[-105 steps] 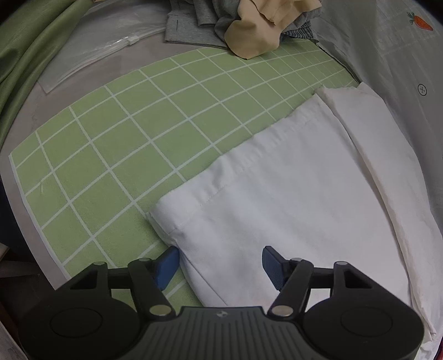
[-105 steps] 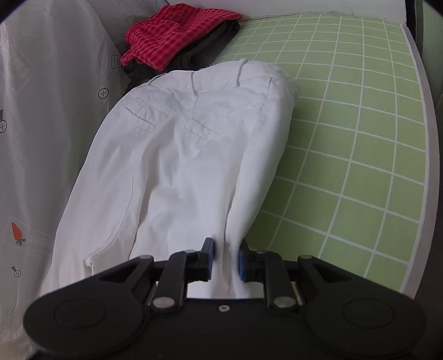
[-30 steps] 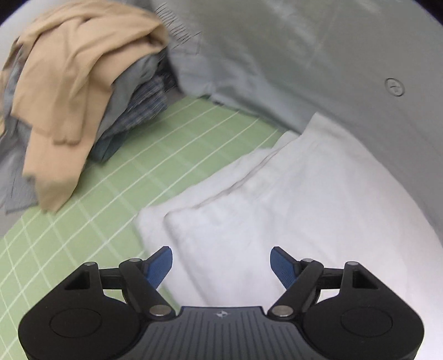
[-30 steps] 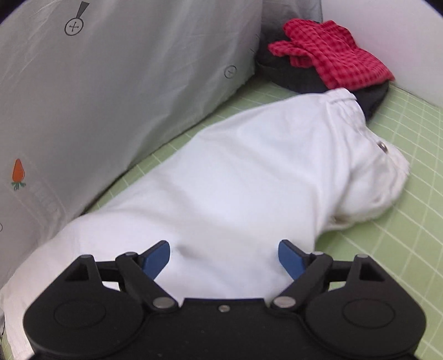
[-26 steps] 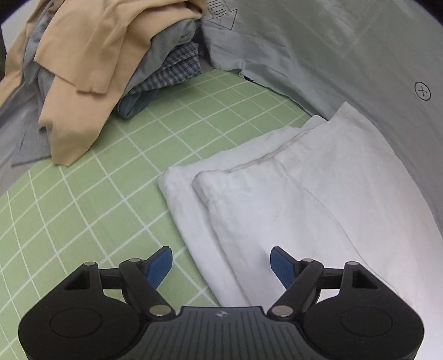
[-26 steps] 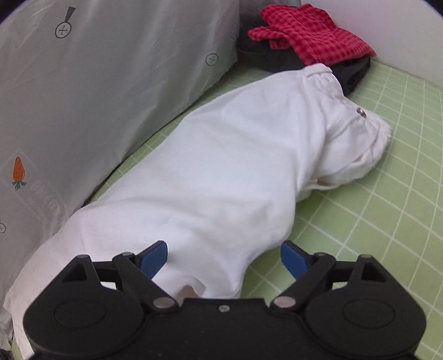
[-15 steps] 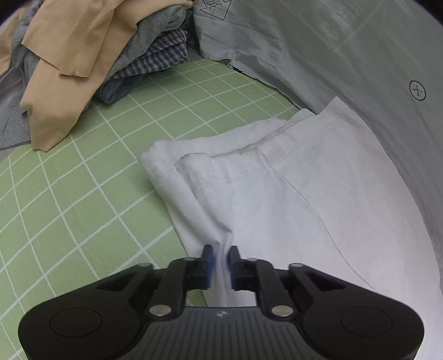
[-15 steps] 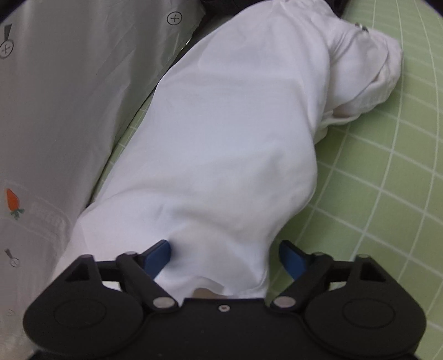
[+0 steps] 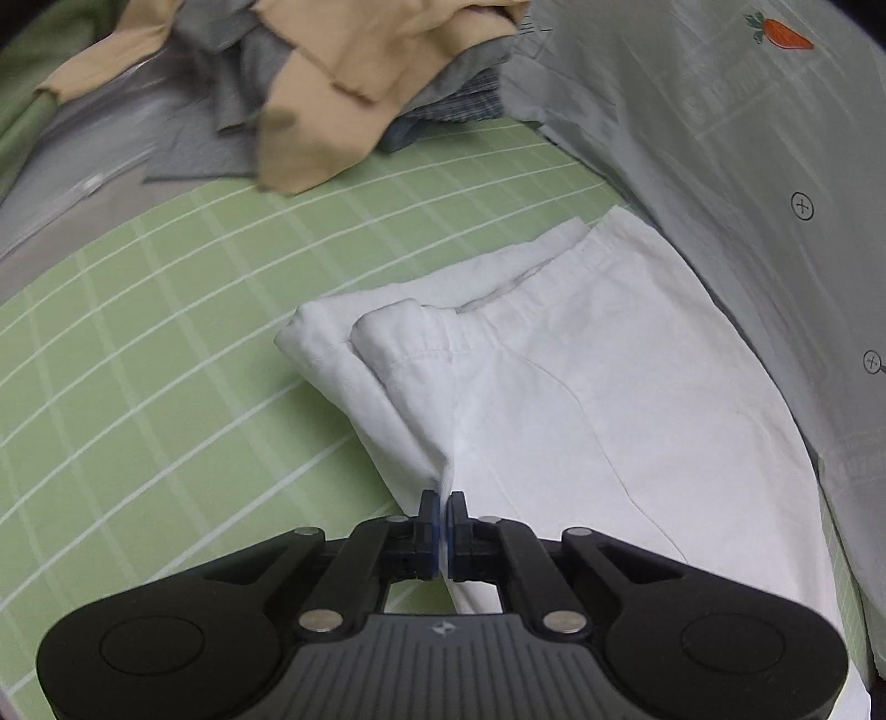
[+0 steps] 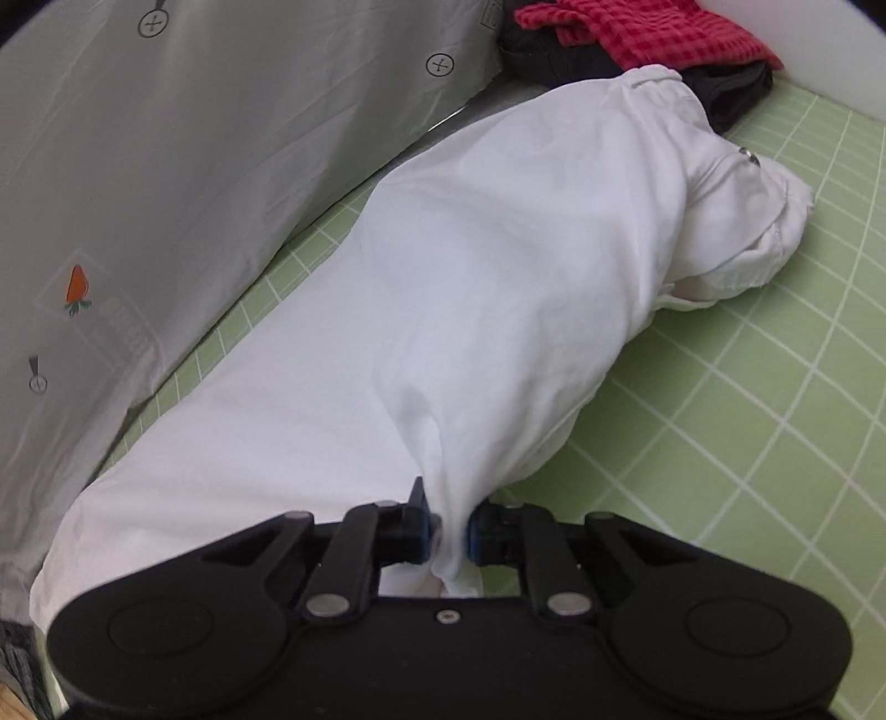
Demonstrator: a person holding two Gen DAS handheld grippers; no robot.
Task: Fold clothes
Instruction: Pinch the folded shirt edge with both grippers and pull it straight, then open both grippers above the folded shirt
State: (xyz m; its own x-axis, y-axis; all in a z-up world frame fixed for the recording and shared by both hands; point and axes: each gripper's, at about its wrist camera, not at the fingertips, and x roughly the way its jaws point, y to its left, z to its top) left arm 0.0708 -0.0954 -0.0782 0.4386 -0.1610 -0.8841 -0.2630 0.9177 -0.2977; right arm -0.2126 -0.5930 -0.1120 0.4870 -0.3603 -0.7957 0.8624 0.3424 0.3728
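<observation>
White trousers lie folded lengthwise on the green grid mat. In the left wrist view the hem ends point away from me and my left gripper is shut on the near edge of the leg fabric. In the right wrist view the trousers stretch away to the waistband with its metal button. My right gripper is shut on a pinched ridge of the white cloth near the mat edge of the garment.
A grey printed bag runs along the trousers' far side; it also shows in the right wrist view. A heap of tan, grey and checked clothes lies beyond the hems. A red checked garment on dark clothes lies past the waistband.
My right gripper has closed on the trousers; half a second ago it was open over them. My left gripper stays shut on the leg fabric and has drawn back slightly.
</observation>
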